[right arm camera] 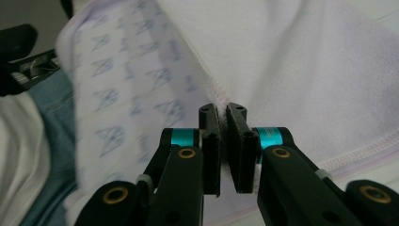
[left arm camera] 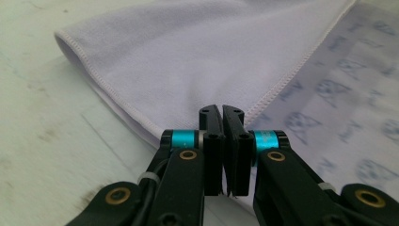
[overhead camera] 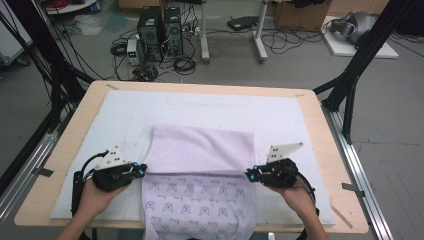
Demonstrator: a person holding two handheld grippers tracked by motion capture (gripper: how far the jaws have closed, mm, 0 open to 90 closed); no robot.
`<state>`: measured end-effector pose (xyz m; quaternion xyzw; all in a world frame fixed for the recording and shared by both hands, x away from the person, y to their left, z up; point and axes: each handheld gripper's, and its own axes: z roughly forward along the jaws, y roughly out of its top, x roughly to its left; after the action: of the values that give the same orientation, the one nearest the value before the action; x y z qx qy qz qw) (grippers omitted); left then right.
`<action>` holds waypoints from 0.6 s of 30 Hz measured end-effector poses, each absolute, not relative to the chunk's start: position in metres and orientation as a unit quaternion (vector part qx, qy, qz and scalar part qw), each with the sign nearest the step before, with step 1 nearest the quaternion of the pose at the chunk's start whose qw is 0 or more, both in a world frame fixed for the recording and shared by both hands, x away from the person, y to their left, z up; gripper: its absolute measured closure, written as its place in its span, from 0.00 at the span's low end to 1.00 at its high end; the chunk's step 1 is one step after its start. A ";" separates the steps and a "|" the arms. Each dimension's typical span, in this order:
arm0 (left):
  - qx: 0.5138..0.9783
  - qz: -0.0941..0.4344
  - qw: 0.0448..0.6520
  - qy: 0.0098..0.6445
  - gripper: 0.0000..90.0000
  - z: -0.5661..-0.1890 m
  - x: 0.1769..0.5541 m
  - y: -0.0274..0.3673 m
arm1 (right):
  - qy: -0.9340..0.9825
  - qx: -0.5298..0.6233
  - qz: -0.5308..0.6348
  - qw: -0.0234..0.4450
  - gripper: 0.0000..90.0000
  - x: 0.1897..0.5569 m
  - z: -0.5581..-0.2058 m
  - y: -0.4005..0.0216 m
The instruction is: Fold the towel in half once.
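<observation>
On the tabletop [overhead camera: 320,165], both grippers, left [overhead camera: 141,171] and right [overhead camera: 249,174], have fingers clamped on the towel's [overhead camera: 202,150] folded corners (soft, light, limp); hemmed edges grip best.

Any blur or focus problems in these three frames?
High view: soft and low-res but evenly lit, no glare on the towel. Left gripper view: left gripper sharp, printed cloth at right edge out of focus. Right gripper view: right gripper sharp, printed side of the towel at left smeared.
</observation>
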<state>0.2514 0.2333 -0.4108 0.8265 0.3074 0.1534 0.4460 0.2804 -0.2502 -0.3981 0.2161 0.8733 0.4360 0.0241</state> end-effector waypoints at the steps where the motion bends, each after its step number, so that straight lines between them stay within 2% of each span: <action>1: 0.828 0.152 0.447 0.304 0.96 -0.410 0.243 0.233 | 0.872 0.214 0.440 0.020 0.94 0.272 -0.399 -0.251; 5: 0.840 0.142 0.441 0.282 0.96 -0.405 0.215 0.233 | 0.872 0.199 0.447 0.009 0.92 0.244 -0.394 -0.255; 7: 0.843 0.128 0.443 0.277 0.94 -0.403 0.209 0.234 | 0.866 0.202 0.457 -0.001 0.78 0.241 -0.390 -0.258; 8: 0.843 0.124 0.443 0.278 0.89 -0.402 0.209 0.235 | 0.864 0.205 0.461 0.002 0.76 0.241 -0.388 -0.260; 9: 0.843 0.121 0.443 0.280 0.80 -0.401 0.212 0.235 | 0.862 0.206 0.464 0.009 0.73 0.244 -0.386 -0.262; 10: 0.841 0.125 0.443 0.283 0.75 -0.400 0.215 0.235 | 0.859 0.212 0.465 0.015 0.70 0.249 -0.385 -0.263; 12: 0.839 0.135 0.442 0.288 0.70 -0.400 0.229 0.235 | 0.856 0.232 0.462 0.032 0.65 0.262 -0.385 -0.264; 18: 0.816 0.161 0.442 0.335 0.64 -0.403 0.292 0.230 | 0.853 0.286 0.429 0.083 0.55 0.320 -0.393 -0.257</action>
<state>0.2918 0.2302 -0.4033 0.8163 0.3349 0.1614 0.4421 0.3199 -0.2567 -0.3925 0.2860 0.8530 0.4286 0.0832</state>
